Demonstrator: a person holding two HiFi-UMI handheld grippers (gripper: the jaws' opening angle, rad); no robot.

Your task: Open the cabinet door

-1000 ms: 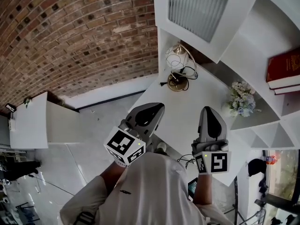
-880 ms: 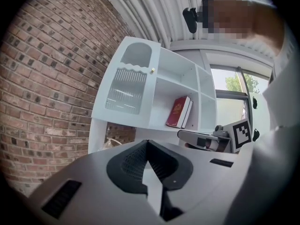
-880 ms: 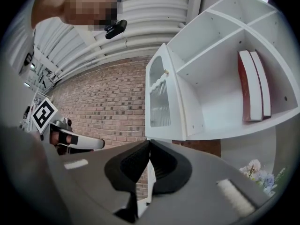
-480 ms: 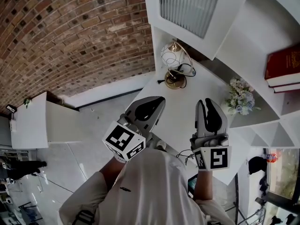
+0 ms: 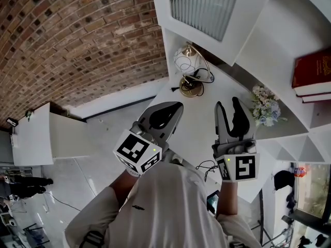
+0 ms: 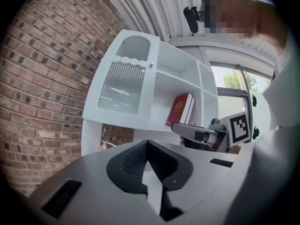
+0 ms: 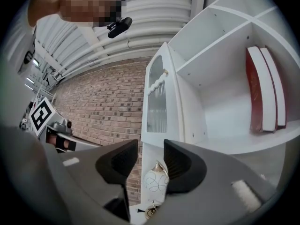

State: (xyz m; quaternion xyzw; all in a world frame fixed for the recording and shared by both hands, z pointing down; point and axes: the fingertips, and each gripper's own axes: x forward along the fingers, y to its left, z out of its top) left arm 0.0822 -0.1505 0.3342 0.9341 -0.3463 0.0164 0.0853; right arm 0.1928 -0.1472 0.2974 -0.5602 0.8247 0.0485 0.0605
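The white ribbed-glass cabinet door (image 5: 204,4) stands open. The right gripper (image 5: 228,106), jaws just spread and empty, should retreat straight — the left gripper (image 5: 176,107) is pressed together.

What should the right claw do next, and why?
Probably just draw back and away. The cabinet door already stands swung open, baring the red books, and the right claw grips nothing, its jaws having just been opening.

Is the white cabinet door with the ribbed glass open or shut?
Open: the cabinet door stands swung out, baring the red books inside.
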